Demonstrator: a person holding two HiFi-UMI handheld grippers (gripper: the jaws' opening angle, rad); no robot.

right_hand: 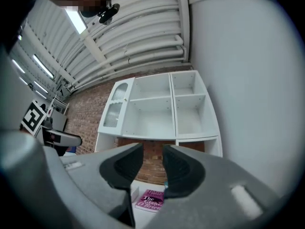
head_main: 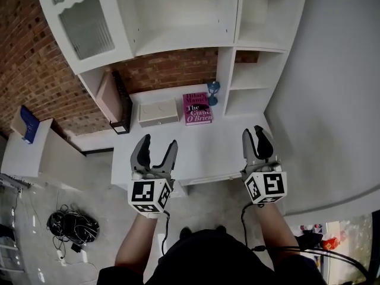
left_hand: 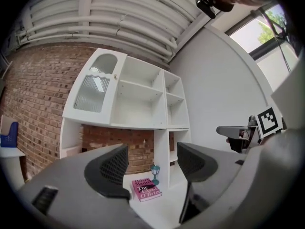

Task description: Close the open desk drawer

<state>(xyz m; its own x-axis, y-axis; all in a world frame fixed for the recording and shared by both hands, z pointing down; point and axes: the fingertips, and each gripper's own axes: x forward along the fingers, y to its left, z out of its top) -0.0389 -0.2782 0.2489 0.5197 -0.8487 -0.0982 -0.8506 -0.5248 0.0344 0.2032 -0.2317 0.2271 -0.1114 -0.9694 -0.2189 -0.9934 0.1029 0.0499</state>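
A white desk [head_main: 202, 153] with a tall white hutch [head_main: 178, 22] stands against a brick wall. I hold both grippers up side by side at the desk's front edge, pointing roughly level at the hutch. My left gripper [head_main: 159, 141] [left_hand: 151, 163] is open wide with nothing between its jaws. My right gripper [head_main: 253, 131] [right_hand: 152, 163] has a narrower gap and is also empty. No drawer shows clearly; the desk's front below the edge is mostly hidden behind the grippers and my arms. Neither gripper touches the desk.
On the desk lie a pink book [head_main: 197, 108] [left_hand: 147, 190] [right_hand: 151, 199], a small blue goblet [head_main: 213, 92] and a white box [head_main: 158, 112]. A black panel [head_main: 122, 103] leans at the left. Cables [head_main: 71, 227] lie on the floor; a side table [head_main: 35, 153] stands left.
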